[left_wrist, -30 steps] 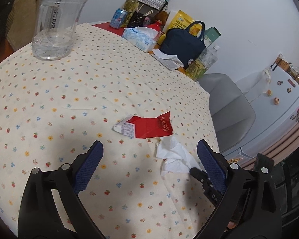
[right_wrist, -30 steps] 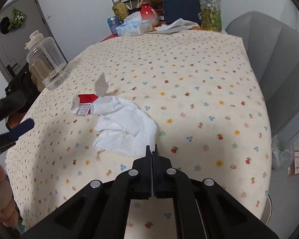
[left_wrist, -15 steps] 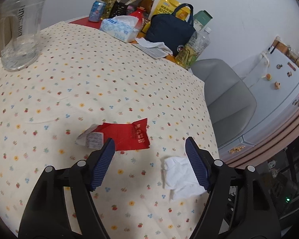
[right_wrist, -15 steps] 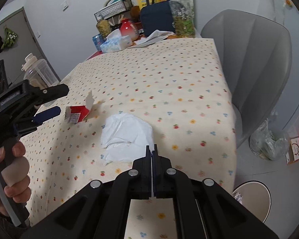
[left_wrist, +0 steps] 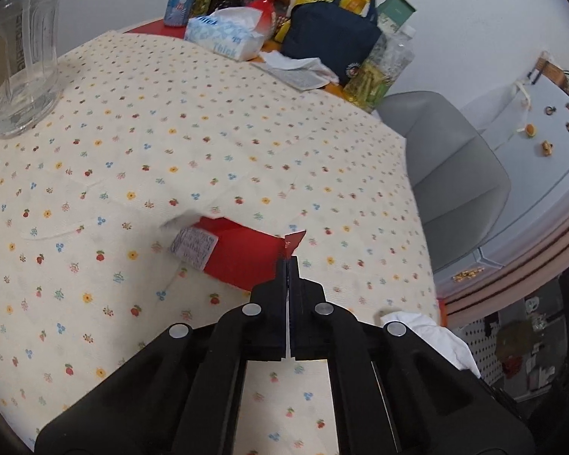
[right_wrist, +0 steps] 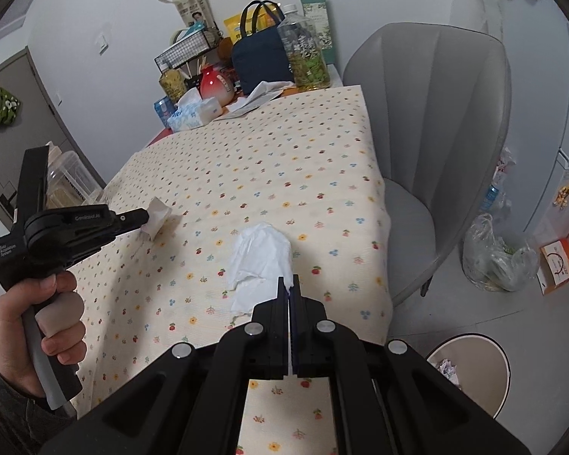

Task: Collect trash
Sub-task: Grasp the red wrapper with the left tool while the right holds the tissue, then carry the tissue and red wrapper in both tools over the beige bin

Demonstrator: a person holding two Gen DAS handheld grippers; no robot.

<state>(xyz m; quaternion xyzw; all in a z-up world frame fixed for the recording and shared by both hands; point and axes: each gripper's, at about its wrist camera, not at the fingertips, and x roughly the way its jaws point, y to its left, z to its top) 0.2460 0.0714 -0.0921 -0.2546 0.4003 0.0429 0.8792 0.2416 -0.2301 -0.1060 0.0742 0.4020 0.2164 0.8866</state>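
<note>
On the floral tablecloth (right_wrist: pixel 284 159), the right gripper (right_wrist: pixel 289 284) pinches a crumpled white tissue (right_wrist: pixel 260 258) at 12 o'clock. The waste bin (right_wrist: pixel 470 345) waits at 4 o'clock. The left gripper (left_wrist: pixel 289 261) pinches a torn red wrapper (left_wrist: pixel 242 254), lying toward 10 o'clock.
</note>
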